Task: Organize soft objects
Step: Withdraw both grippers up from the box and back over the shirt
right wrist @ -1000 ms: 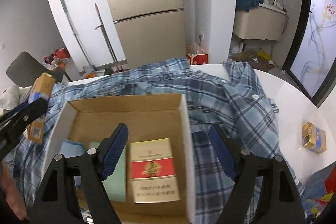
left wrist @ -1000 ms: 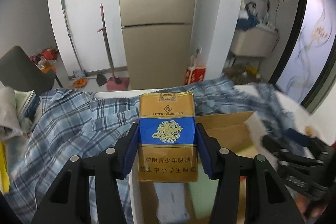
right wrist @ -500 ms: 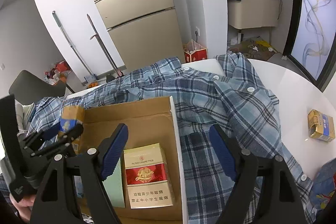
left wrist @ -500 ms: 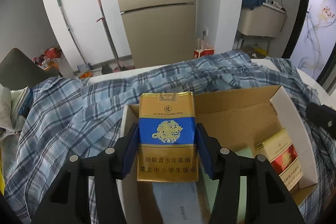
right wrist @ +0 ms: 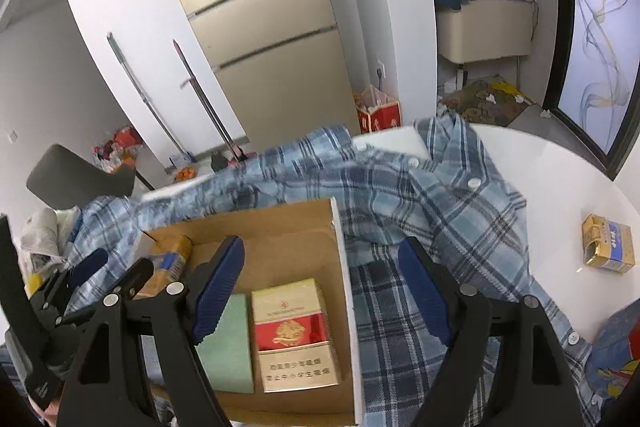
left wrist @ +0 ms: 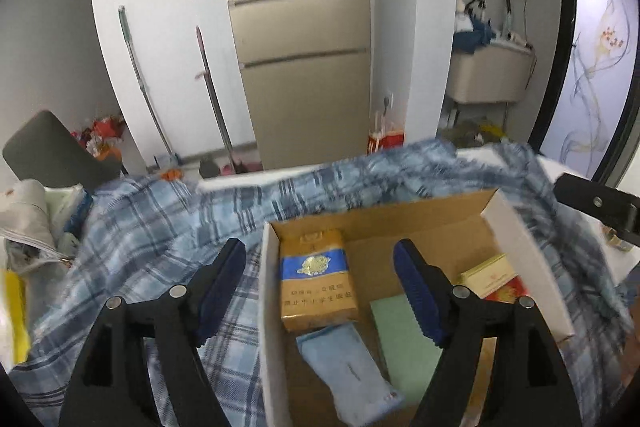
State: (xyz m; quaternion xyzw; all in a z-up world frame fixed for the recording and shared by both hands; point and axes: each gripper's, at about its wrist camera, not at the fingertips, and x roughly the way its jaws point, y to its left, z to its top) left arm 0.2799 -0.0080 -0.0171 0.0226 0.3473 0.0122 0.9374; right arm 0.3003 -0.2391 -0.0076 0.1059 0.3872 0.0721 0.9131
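Released since the earlier frame, the gold-and-blue cigarette pack [left wrist: 316,277] is now seen lying flat in the cardboard box [left wrist: 524,267], against its left wall, where a second ago it was clamped in the left gripper [left wrist: 320,291]. That gripper is spread wide and empty, with its pads on either side of the pack. The right gripper [right wrist: 320,291] is likewise parted and holds nothing, above the red-and-gold cigarette pack [right wrist: 294,333] by the box's right wall. Chinese characters are printed on both packs, too blurred to be read with certainty.

One more gold-and-blue pack [right wrist: 608,243] is left on the white table [right wrist: 560,179], well to the right of the box beyond the plaid shirt [right wrist: 440,195]. Its long axis runs roughly left-right in the right wrist view. The right gripper is judged the nearer one for it.
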